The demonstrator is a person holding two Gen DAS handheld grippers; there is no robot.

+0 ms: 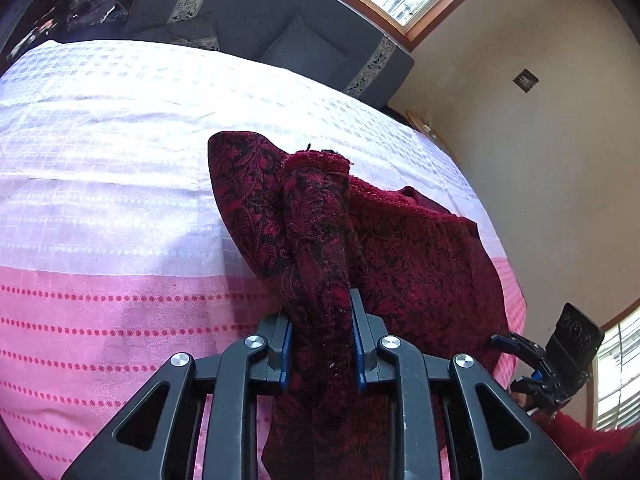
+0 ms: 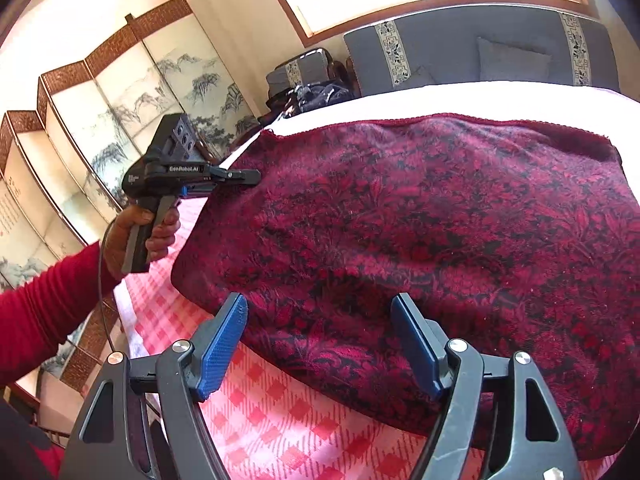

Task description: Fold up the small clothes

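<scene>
A dark red cloth (image 2: 400, 220) with a black floral pattern lies spread on the pink and white bed cover (image 2: 260, 420). My left gripper (image 1: 318, 304) is shut on a bunched corner of the cloth (image 1: 316, 232), which it holds raised off the cover. From the right wrist view, the left gripper (image 2: 240, 176) sits at the cloth's far left corner, held by a hand in a red sleeve. My right gripper (image 2: 318, 304) is open at the near edge, with its blue pads (image 2: 224, 340) either side of the cloth. The right gripper (image 1: 516, 360) also shows low on the right.
A grey sofa (image 1: 300, 20) with patterned bands and cushions stands beyond the bed under a window. A painted folding screen (image 2: 100, 120) lines the left side. Dark shiny items (image 2: 316, 92) sit by the bed's far corner. The bed cover (image 1: 100, 160) stretches bare to the left.
</scene>
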